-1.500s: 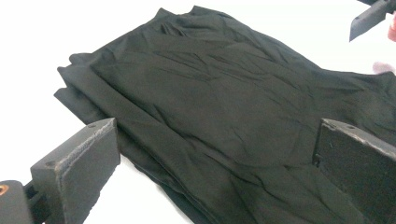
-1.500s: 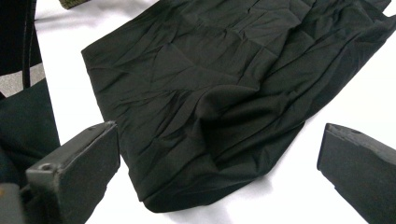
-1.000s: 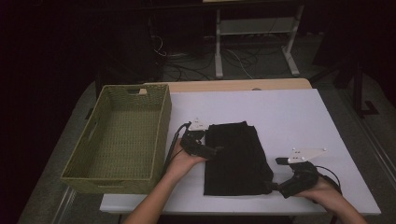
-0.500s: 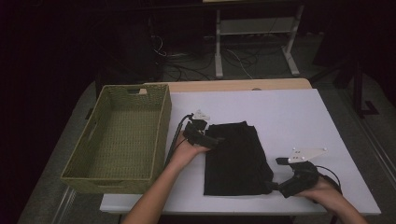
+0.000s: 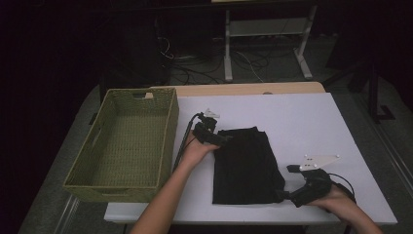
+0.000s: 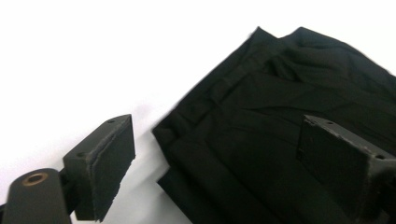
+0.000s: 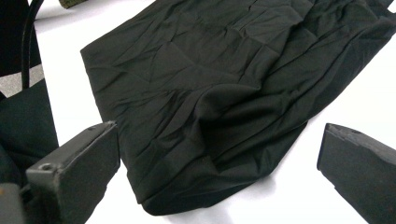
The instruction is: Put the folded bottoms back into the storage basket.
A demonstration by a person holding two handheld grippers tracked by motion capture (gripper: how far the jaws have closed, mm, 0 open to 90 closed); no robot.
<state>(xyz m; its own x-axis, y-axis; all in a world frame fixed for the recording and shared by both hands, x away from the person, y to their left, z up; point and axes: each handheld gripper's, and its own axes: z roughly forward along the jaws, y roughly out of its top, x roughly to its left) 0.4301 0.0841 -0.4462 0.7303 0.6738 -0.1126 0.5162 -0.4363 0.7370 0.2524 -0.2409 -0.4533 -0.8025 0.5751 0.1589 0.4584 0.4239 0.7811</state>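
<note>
A folded black cloth [image 5: 246,165] lies flat on the white table [image 5: 302,117]. My left gripper [image 5: 222,141] sits at the cloth's far left corner. In the left gripper view, the left gripper [image 6: 224,170] has its jaws apart, with the corner of the cloth [image 6: 280,126] lying between them and untouched by the pads. These jaws have just been closing. My right gripper [image 5: 286,195] rests at the cloth's near right corner. In the right gripper view, the right gripper [image 7: 217,179] is open wide, with the rumpled edge of the cloth [image 7: 215,88] between its jaws.
A green wicker basket [image 5: 170,127] stands at the table's left side with nothing in it. Beyond the table's far edge are a white metal frame [image 5: 265,34] and cables on the dark floor. White tabletop lies far and right of the cloth.
My left hand has slid along the cloth's left edge to its far left corner. The right hand has stayed where it was.
</note>
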